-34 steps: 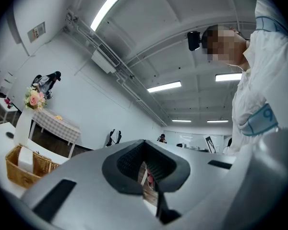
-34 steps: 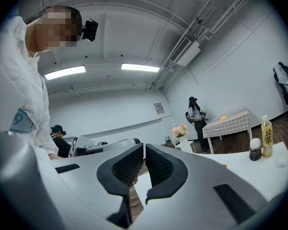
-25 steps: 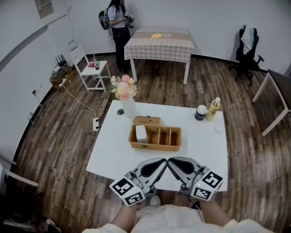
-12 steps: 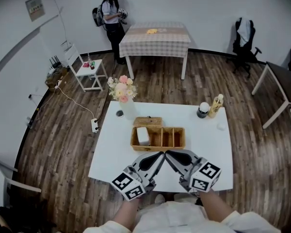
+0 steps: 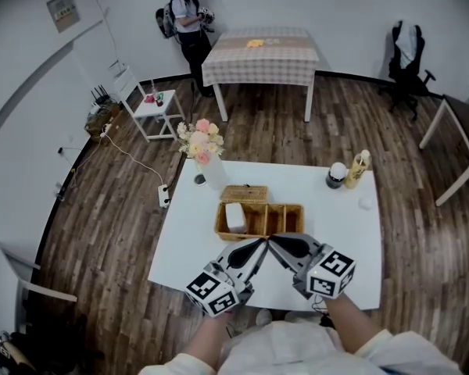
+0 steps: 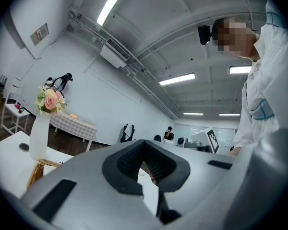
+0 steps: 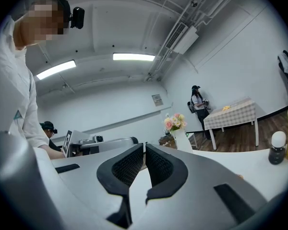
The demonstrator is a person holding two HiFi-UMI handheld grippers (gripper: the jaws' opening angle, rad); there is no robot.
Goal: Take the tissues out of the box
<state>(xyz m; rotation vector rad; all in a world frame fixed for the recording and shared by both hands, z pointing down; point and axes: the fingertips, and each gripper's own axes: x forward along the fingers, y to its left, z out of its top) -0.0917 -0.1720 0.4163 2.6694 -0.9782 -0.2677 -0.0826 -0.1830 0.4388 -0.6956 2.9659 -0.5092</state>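
Observation:
A wicker tray (image 5: 285, 226) with several compartments sits mid-table in the head view. A white tissue pack (image 5: 235, 217) lies in its left compartment. A small lidded wicker box (image 5: 245, 194) stands just behind it. My left gripper (image 5: 259, 245) and right gripper (image 5: 275, 243) hover side by side above the table's near half, tips angled toward each other just in front of the tray. Both are shut with nothing between the jaws, as the left gripper (image 6: 144, 142) and right gripper (image 7: 144, 146) show in their own views. Neither touches the tray.
On the white table (image 5: 195, 244) stand a vase of flowers (image 5: 207, 162) at the back left and a yellow bottle (image 5: 359, 169) and white-capped jar (image 5: 338, 175) at the back right. Beyond are a checked table (image 5: 259, 53), a standing person (image 5: 186, 14) and chairs.
Both grippers have moved forward over the table together, so their tips now sit close to the tray's front edge. Both stayed shut.

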